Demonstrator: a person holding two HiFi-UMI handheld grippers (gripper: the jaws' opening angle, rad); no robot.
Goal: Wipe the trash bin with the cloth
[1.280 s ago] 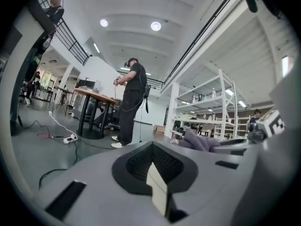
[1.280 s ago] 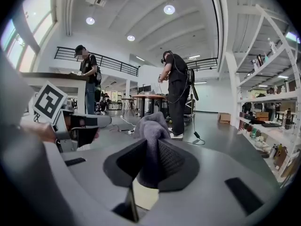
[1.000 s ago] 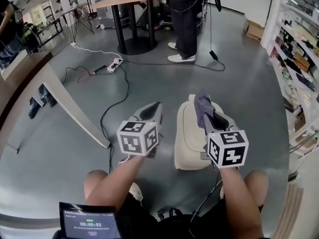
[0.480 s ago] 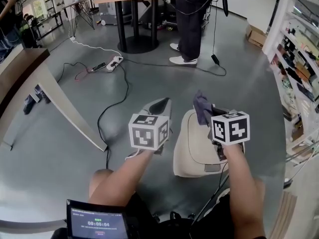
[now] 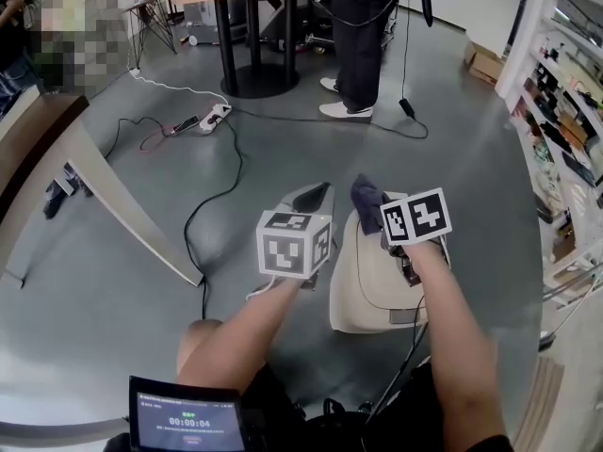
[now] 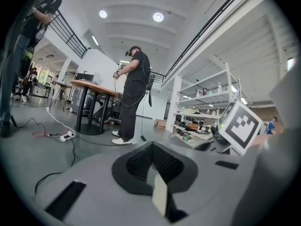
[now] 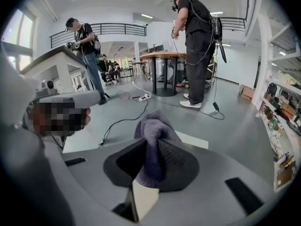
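Note:
A cream trash bin with a closed lid stands on the grey floor just in front of me. My right gripper hovers over the bin's far end, shut on a bunched purple-grey cloth that sticks out past its jaws. In the right gripper view the cloth fills the right gripper, with a strip of the bin behind it. Beside the bin's left edge is my left gripper, shut with nothing in it. The left gripper points out across the room.
Cables and a power strip trail over the floor ahead. A person stands by a round-based table. Shelves line the right side, and a slanted white panel rises at left. A small screen sits at my waist.
My right gripper has carried the cloth to the left and farther along the bin's top. The left gripper has drifted slightly right, closer to the bin.

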